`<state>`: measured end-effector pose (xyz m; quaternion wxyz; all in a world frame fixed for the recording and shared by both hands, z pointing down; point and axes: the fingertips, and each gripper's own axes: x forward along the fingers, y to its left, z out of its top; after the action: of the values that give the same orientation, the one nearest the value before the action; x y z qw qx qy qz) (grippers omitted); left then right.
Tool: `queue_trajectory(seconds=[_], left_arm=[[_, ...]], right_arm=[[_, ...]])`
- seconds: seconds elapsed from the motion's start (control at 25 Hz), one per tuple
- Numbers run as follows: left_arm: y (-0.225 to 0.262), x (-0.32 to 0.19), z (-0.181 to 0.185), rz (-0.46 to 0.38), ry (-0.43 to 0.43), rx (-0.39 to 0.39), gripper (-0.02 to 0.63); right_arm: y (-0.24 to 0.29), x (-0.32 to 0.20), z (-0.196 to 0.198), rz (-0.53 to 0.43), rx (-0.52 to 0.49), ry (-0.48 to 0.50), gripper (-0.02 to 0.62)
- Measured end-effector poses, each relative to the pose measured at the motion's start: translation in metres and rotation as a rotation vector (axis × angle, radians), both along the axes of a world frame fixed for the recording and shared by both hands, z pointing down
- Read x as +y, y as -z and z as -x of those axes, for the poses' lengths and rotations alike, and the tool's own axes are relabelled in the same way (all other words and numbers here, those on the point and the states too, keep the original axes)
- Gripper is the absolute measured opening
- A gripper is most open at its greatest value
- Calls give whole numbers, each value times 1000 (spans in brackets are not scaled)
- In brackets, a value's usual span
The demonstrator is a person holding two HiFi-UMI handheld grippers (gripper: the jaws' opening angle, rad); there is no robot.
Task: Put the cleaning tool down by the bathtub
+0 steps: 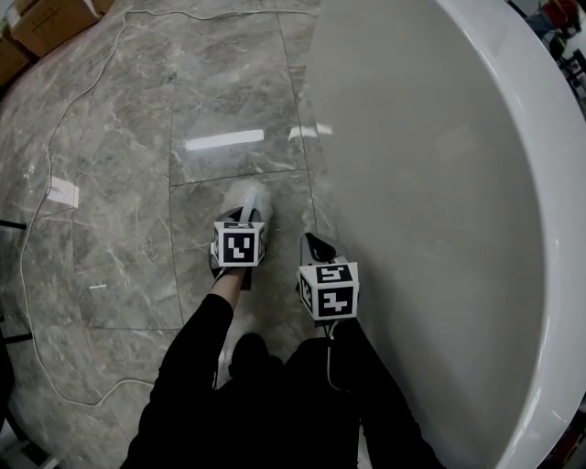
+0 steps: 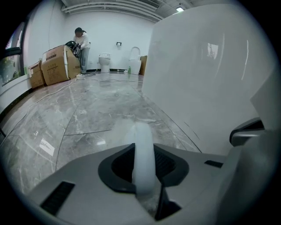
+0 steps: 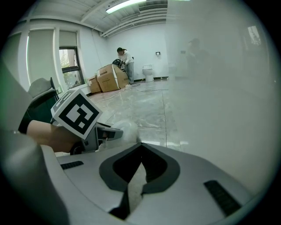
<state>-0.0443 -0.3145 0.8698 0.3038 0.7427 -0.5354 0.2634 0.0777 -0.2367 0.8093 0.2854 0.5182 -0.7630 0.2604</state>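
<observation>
The cleaning tool (image 1: 247,197) is a pale, whitish soft piece that sticks out ahead of my left gripper (image 1: 245,218) over the marble floor. In the left gripper view the cleaning tool (image 2: 142,136) stands upright between the dark pads, and the left gripper (image 2: 143,169) is shut on it. My right gripper (image 1: 318,245) hangs just to its right, close to the white bathtub (image 1: 439,183). In the right gripper view the right gripper (image 3: 140,147) has its tips together with nothing between them. The bathtub wall (image 2: 206,79) fills the right of both gripper views.
Grey marble floor tiles (image 1: 137,183) spread out to the left. A thin cable (image 1: 37,229) loops across them. Cardboard boxes (image 1: 46,23) stand at the far left corner. A person (image 2: 81,48) bends over boxes far off, near a toilet (image 2: 104,61).
</observation>
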Motion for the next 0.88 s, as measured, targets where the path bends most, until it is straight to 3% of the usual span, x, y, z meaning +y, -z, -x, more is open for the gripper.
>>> queue_trajectory(seconds=[0.44, 0.88], left_arm=[[-23, -8, 3, 42, 15, 5, 96], [-25, -9, -1, 19, -34, -3, 97]], right_arm=[[-4, -4, 2, 18, 25, 20, -1], [-11, -6, 9, 36, 30, 23, -2]])
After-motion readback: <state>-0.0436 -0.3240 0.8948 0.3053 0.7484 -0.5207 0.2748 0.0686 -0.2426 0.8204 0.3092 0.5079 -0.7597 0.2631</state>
